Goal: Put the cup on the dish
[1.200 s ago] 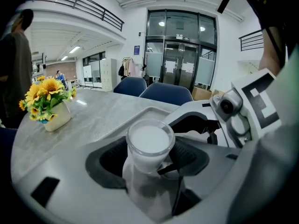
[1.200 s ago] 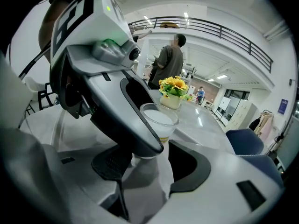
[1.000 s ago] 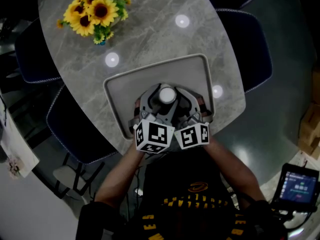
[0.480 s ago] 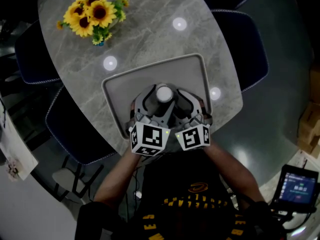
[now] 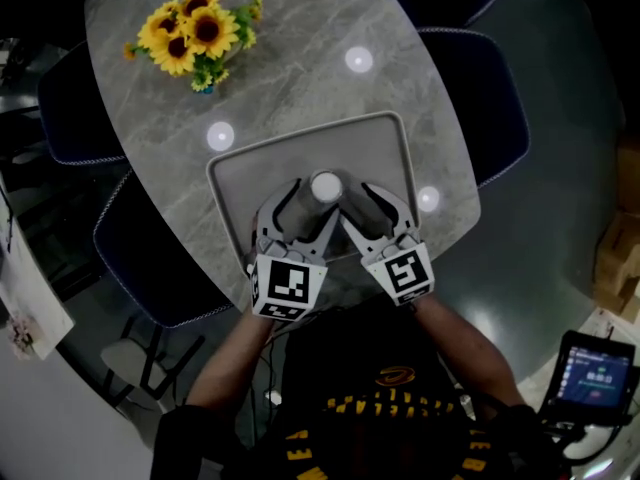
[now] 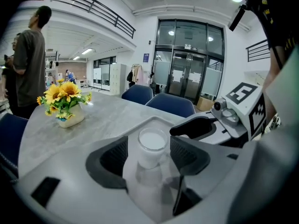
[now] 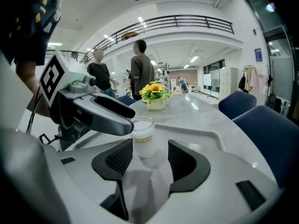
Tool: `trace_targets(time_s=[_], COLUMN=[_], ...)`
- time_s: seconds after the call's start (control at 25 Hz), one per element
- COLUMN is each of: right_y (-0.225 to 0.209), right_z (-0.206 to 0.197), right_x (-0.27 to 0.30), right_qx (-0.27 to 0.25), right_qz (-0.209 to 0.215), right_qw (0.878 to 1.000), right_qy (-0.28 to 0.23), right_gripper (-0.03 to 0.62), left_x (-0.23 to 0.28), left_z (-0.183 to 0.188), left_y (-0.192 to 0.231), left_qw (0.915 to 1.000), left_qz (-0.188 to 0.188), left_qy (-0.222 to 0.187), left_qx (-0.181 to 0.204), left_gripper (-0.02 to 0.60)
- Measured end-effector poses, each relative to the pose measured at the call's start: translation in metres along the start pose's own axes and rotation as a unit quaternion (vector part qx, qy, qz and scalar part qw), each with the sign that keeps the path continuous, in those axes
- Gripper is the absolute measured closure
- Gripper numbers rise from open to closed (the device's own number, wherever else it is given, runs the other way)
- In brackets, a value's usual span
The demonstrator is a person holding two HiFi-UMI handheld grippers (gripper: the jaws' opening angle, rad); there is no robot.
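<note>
The cup (image 5: 326,186) stands on the dish (image 5: 380,146). The left tool (image 5: 305,200), just opened wider, and the right tool (image 5: 364,200) are spread, with the cup loose between them. Only the right tool's view shows its yellow label (image 7: 142,137).

No legible text, labels or numbers

A grey marbled desk (image 5: 300,78) carries a bunch of sunflowers (image 5: 195,33) in a pale vase (image 6: 71,119) near its far left edge. Dark blue chairs (image 5: 495,98) stand around it. Two persons (image 7: 142,71) stand beyond the desk. At the lower right glows what seems to be a small screen (image 5: 597,376).
</note>
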State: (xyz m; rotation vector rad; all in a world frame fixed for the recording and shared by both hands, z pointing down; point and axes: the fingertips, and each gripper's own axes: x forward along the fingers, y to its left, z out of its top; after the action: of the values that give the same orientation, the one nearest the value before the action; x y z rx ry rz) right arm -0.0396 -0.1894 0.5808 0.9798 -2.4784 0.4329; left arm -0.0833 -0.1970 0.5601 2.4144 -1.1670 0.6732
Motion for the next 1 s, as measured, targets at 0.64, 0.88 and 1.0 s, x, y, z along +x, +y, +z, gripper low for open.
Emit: trace_targets(time_s=[0.64,0.88,1.0], right_y=[0.011,0.020,0.022], right_z=[0.038,0.056,0.068], right_x=[-0.062,-0.083,-0.096], right_qx=[0.090,0.082,0.077], right_qz=[0.042,0.057,0.058], right_qw=[0.994,0.993,0.992], right_qy=[-0.043,-0.069,-0.084], right_gripper=[0.586,0.586,0.586], left_x=[-0.070,-0.086,-0.091], left_z=[0.026,0.045,0.059], left_y=[-0.035,-0.051,-0.059], left_qw=[0.9913,0.9861,0.9875], left_qz=[0.002,0.013,0.019], left_qy=[-0.045,-0.071,-0.078], left_qx=[-0.124,-0.150,-0.135], left_gripper=[0.458,0.580,0.581])
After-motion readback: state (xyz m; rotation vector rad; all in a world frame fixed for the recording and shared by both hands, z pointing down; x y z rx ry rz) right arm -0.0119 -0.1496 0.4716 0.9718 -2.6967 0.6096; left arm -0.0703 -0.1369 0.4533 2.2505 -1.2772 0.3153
